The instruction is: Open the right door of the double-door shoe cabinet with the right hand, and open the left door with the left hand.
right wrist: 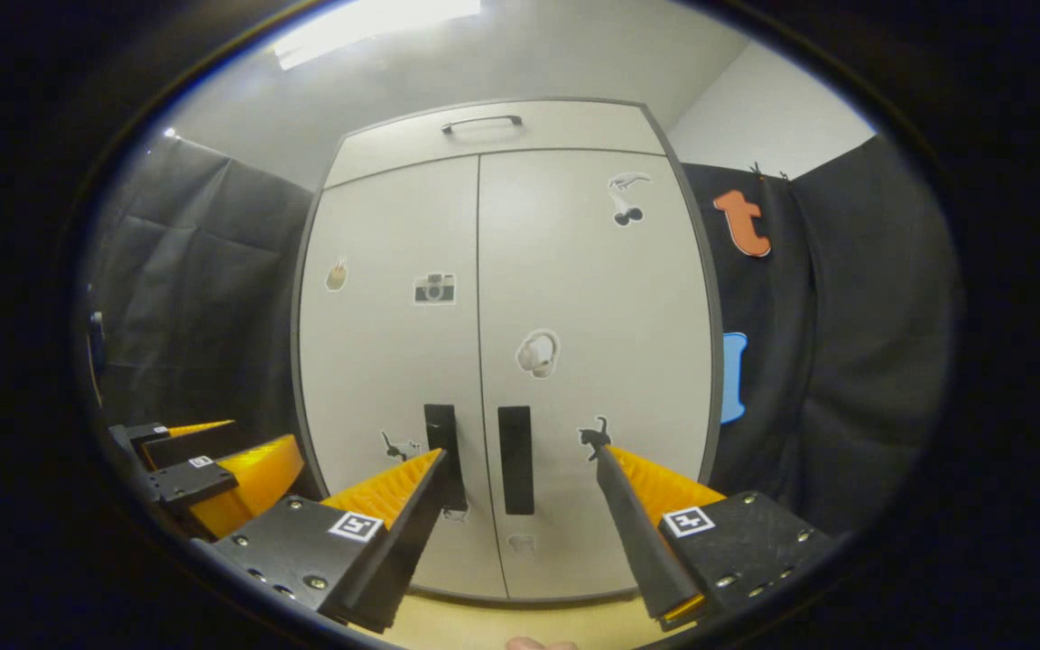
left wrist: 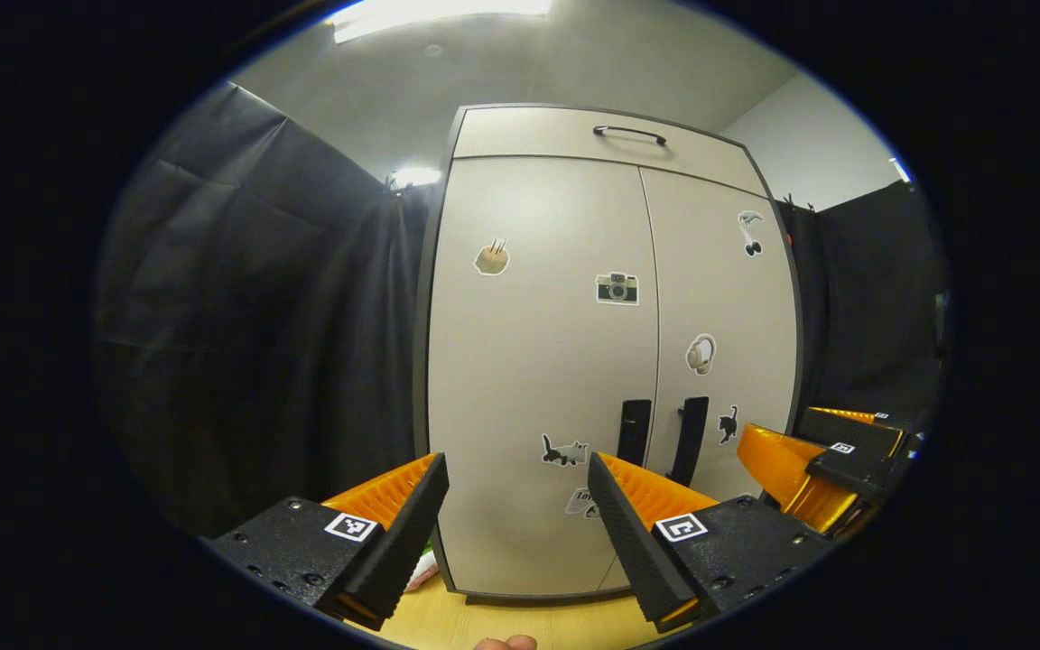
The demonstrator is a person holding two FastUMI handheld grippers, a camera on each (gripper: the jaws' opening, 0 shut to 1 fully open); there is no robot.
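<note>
A pale beige double-door shoe cabinet (left wrist: 574,361) (right wrist: 502,361) stands ahead with both doors closed and stickers on them. Black vertical handles sit side by side at the centre seam: the left door's handle (left wrist: 634,431) (right wrist: 444,451) and the right door's handle (left wrist: 691,440) (right wrist: 515,459). My left gripper (left wrist: 516,469) is open, short of the left door, with nothing between its fingers. My right gripper (right wrist: 518,462) is open too, its gap framing the handles from a distance. In the left gripper view the right gripper (left wrist: 831,465) appears at the right; in the right gripper view the left gripper (right wrist: 204,474) appears at the left.
A top drawer with a black bar handle (left wrist: 630,134) (right wrist: 482,121) sits above the doors. Black cloth walls (left wrist: 249,325) (right wrist: 845,343) flank the cabinet on both sides. A light wooden floor (left wrist: 502,623) lies below the cabinet's base.
</note>
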